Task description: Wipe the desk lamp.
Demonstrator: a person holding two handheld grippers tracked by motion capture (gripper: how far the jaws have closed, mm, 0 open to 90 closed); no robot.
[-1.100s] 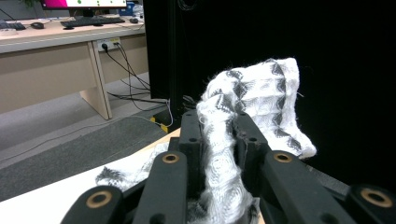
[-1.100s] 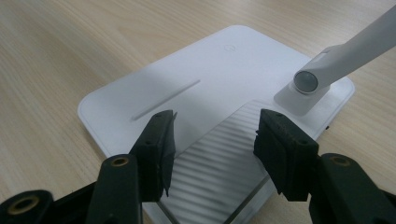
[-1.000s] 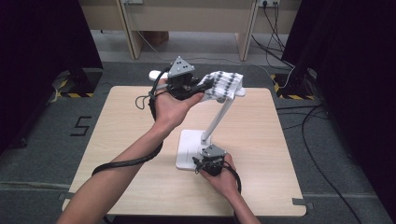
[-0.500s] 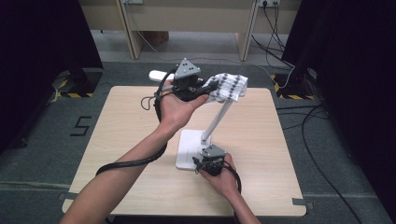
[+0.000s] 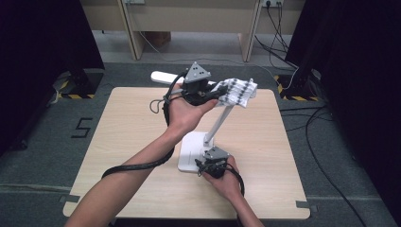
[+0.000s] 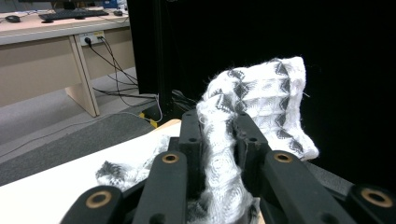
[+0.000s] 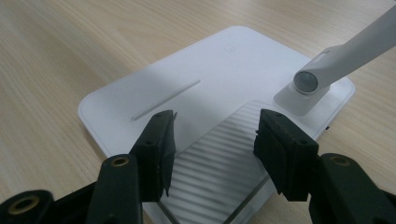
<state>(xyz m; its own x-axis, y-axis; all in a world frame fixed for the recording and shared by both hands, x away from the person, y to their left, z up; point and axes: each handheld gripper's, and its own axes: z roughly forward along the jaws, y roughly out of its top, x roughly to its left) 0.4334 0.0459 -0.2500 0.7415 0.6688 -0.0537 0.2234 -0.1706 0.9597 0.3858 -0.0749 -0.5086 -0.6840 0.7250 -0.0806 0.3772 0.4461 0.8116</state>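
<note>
A white desk lamp stands on the table, with its flat base (image 5: 190, 150) near the front and a slanted arm (image 5: 219, 121) that rises toward the back. A white knitted cloth with a black pattern (image 5: 239, 90) hangs at the top of the arm. My left gripper (image 5: 216, 92) is raised there, shut on a fold of the cloth (image 6: 268, 91) that bulges up between and past its jaws. My right gripper (image 5: 204, 164) sits low at the base's front edge. It is open, its jaws (image 7: 215, 140) apart over a ribbed patch of the base (image 7: 187, 74), near the arm's hinge (image 7: 307, 82).
The light wooden table (image 5: 118, 142) lies bare to the left and right of the lamp. A white bar (image 5: 161, 76) pokes out behind my left hand at the table's back edge. Desks, cables and dark screens stand beyond the table.
My left gripper has shifted slightly to the right with the cloth in it. The right gripper has stayed at the lamp base.
</note>
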